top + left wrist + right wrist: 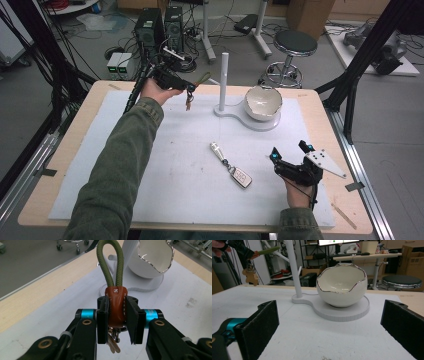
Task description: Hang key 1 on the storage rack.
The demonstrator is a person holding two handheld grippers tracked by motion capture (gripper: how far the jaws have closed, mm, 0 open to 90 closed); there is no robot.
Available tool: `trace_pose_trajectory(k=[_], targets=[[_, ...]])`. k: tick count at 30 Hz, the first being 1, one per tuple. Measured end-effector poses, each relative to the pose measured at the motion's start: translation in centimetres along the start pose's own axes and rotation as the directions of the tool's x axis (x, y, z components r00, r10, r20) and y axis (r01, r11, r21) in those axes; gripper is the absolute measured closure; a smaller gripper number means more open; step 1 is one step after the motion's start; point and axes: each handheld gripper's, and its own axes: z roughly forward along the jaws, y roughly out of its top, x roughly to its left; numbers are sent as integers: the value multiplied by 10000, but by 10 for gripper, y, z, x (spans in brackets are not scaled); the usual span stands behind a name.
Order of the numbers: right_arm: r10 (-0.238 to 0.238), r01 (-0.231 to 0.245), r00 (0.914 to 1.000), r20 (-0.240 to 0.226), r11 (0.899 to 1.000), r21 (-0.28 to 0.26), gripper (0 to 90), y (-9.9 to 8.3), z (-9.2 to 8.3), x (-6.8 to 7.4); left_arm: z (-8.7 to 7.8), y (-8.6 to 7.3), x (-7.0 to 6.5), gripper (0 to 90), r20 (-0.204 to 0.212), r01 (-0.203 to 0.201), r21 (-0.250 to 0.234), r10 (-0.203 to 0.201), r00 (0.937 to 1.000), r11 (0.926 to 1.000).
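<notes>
Claws first: the left claw (191, 88) was clenched on the brown leather tab of a keychain (115, 305), pads pressing it from both sides, the green cord loop (110, 263) sticking out past the jaws and the keys (113, 341) dangling underneath. In the high view that claw hung in the air over the far left of the surface (80, 150), with the cord loop pointing toward the white post (224, 80) of the stand. So the pickup was done, and done cleanly by the look of it. What was left, going by how the loop was aimed: bring it over the top of the post and drop it on, or carry it to the bowl; I couldn't tell which was meant. The loop was well short of the post, not touching it.

Over on the near right, the right claw (290, 151) was released, jaws wide apart with nothing between them, hovering just above the surface and looking straight at the egg-shaped white bowl (342, 286) on the stand's round base (359, 308). The bowl looked empty.

Between the two hands, a second key fob with a silver barrel (231, 165) lay flat mid-surface, untouched, nearer the right claw. That one looked to be waiting its turn.
</notes>
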Motion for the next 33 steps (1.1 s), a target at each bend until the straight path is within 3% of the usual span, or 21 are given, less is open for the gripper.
trace_pose_trajectory(k=[12, 24, 33], targets=[[-49, 49, 10000, 13, 10000, -18, 5, 0, 0, 0, 10, -2, 3, 725, -42, 68, 128, -67, 10000, 9999], [11, -11, 10000, 43, 10000, -26, 5, 0, 0, -1, 25, -5, 1, 725, 179, -17, 419, 9, 9998, 9991], [12, -12, 10000, 45, 10000, -5, 5, 0, 0, -1, 34, -6, -1, 722, 87, -171, 561, 167, 9998, 9983]])
